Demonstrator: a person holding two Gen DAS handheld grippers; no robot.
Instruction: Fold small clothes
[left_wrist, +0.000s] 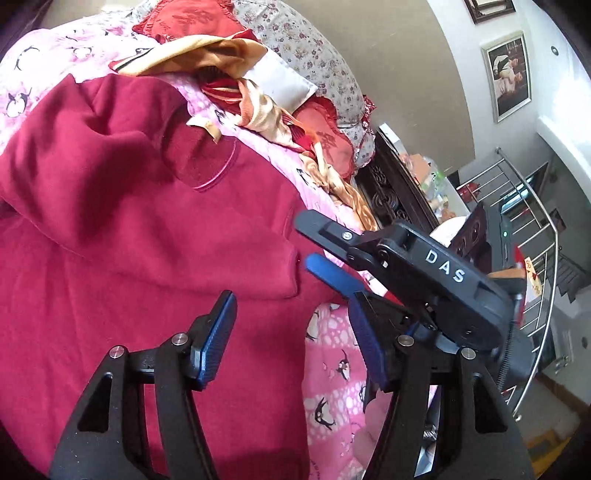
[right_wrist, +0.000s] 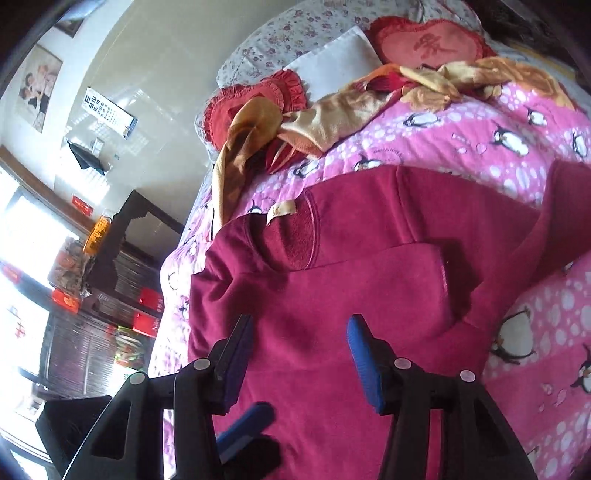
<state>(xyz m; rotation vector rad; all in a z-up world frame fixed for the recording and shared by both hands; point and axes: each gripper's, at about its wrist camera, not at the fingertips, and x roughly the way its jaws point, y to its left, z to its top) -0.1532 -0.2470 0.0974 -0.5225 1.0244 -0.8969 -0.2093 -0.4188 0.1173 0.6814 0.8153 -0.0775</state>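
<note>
Over red sweater (right_wrist: 332, 295) near bed edge (right_wrist: 177, 258), left tool (left_wrist: 291, 332) apart, right tool (right_wrist: 299, 354) apart, both empty

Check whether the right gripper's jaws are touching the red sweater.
Apart. The right wrist view shows the right gripper open above the red sweater, nothing between its jaws, its shadow cast separately on the cloth.

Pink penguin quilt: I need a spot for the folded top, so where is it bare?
Free: the pink penguin quilt right of the dark red fleece sweatshirt, and a strip above its collar. Crowded: the bed head, with the orange satin cloth, the red heart-shaped cushions and the white pillow.
</note>
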